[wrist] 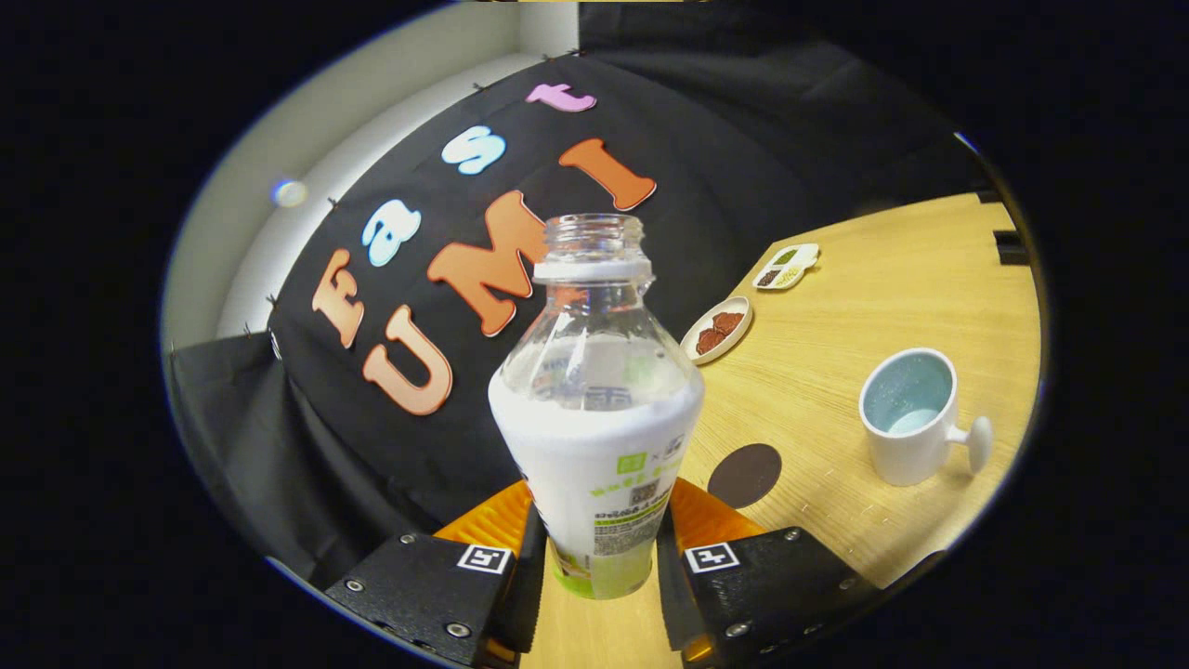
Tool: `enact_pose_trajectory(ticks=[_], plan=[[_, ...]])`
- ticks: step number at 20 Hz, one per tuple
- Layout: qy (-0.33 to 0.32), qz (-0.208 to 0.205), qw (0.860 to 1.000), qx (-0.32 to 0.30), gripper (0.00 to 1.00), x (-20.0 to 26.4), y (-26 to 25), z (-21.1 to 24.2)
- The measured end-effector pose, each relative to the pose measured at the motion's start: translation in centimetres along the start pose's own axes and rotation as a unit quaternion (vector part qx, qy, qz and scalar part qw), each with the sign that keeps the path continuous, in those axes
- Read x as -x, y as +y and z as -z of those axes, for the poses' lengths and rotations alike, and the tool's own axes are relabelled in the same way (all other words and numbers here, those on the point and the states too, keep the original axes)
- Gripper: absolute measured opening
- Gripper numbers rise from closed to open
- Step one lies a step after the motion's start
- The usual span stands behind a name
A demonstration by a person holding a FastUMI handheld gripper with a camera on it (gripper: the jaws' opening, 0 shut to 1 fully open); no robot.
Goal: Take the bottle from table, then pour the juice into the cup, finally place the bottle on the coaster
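Note:
A clear, uncapped bottle [596,400] with a white and green label stands between my fingers, and my gripper [600,539] is shut on its lower body. The whole view is tilted, so the bottle is held off the wooden table [836,390]. Beyond my right finger lies a dark round coaster [744,475] on the table. Farther right stands a white cup [915,415] with a pale blue inside and a knob handle; a little liquid seems to lie at its bottom.
A small oval dish [716,331] with brown pieces sits behind the coaster, and a divided white dish [787,267] with small portions lies farther back. The black cloth wall [372,418] hangs close behind the bottle, at the table's far edge.

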State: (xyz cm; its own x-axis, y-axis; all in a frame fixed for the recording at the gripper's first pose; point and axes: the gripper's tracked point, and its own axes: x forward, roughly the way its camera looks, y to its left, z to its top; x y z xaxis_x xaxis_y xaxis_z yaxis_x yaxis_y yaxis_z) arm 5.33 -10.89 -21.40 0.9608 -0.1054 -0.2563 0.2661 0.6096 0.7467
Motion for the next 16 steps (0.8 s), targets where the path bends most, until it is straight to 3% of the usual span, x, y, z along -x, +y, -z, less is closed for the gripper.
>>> enact_pose_trajectory(ticks=[6, 16], plan=[[0.011, 0.014, 0.997, -0.078, 0.53, -0.4, -0.8, 0.4], [0.001, 0.013, 0.976, -0.218, 0.54, -0.8, -1.0, -1.0]])
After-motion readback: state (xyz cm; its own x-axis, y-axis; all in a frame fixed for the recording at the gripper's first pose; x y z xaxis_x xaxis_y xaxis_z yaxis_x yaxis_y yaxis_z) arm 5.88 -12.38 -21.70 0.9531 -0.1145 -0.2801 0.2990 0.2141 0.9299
